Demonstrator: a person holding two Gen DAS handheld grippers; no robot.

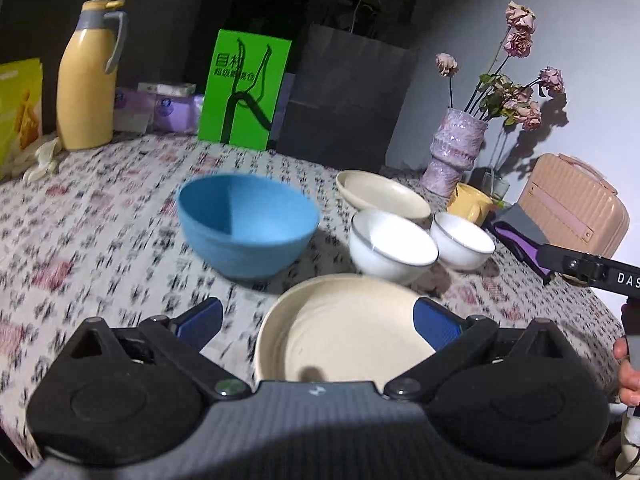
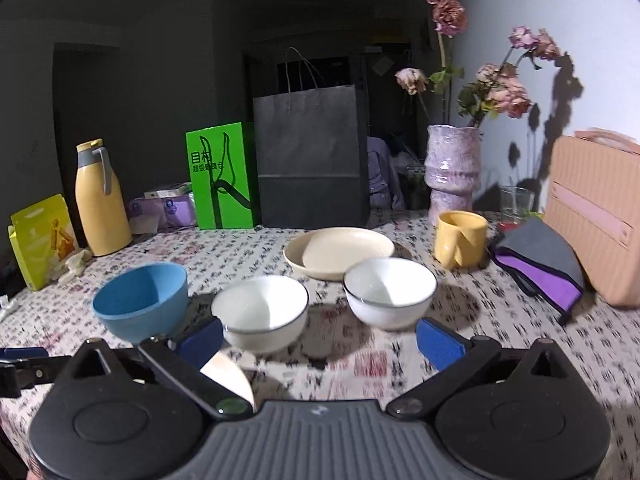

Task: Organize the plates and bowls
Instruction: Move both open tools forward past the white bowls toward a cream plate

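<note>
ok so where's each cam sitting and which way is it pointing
Left wrist: sits on the left gripper, jaws open, looking across the table at the near cream plate and blue bowl; a hand and the other gripper show at right.
Right wrist: sits on the right gripper, jaws open, facing two white bowls.
Shared: blue bowl, white bowls, far cream plate, green box.

Left wrist view sits low over the desk [image 1: 100, 216], close above the near plate [image 1: 340, 320], and faces forward and somewhat right toward the blue bowl [image 1: 246, 226], two white bowls and the vase [image 1: 454, 152]. Right wrist view sits further right and slightly back, level, facing the black bag [image 2: 310, 160] head-on. Both share the blue bowl [image 2: 142, 300], white bowls, far plate [image 2: 340, 252], jug, green box and vase [image 2: 454, 168].
</note>
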